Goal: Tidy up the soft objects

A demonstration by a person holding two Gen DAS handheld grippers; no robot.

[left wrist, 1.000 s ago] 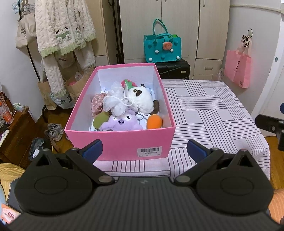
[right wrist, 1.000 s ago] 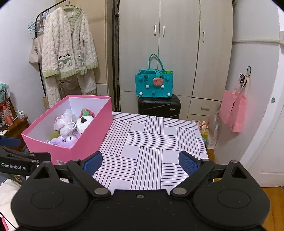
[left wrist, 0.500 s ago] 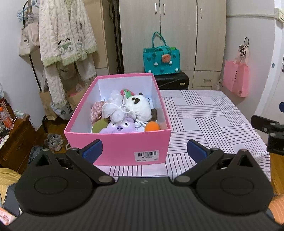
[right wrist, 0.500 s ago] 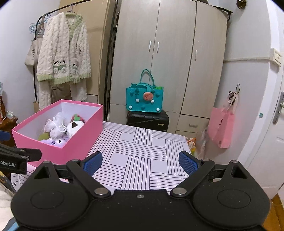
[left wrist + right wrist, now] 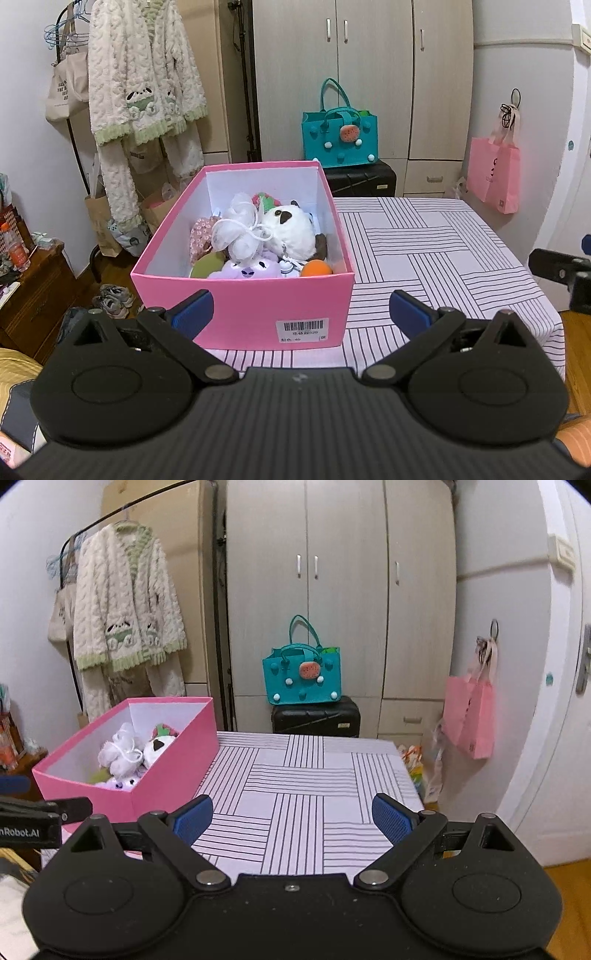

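A pink box [image 5: 243, 306] [image 5: 173, 764] stands on the left side of the striped table [image 5: 424, 251] [image 5: 306, 786]. Inside it lie several soft toys: a white plush [image 5: 291, 230], a white mesh puff [image 5: 240, 232], a purple plush [image 5: 245, 272], an orange ball [image 5: 316, 268] and a floral pouch [image 5: 200, 236]. My left gripper [image 5: 301, 312] hangs open just short of the box's near wall, nothing between its fingers. My right gripper [image 5: 291, 818] is open over the table's near edge, to the right of the box, holding nothing.
Behind the table a teal bag [image 5: 302, 679] sits on a black suitcase [image 5: 316, 716] before a wardrobe [image 5: 340, 590]. A fluffy robe [image 5: 144, 92] hangs at left above paper bags and shoes [image 5: 112, 295]. A pink bag [image 5: 471, 716] hangs at right. A wooden cabinet [image 5: 33, 295] stands at far left.
Both grippers have drawn back and tilted up, so the box and table sit lower and smaller in view. Both stay open. The toys in the box have not moved.
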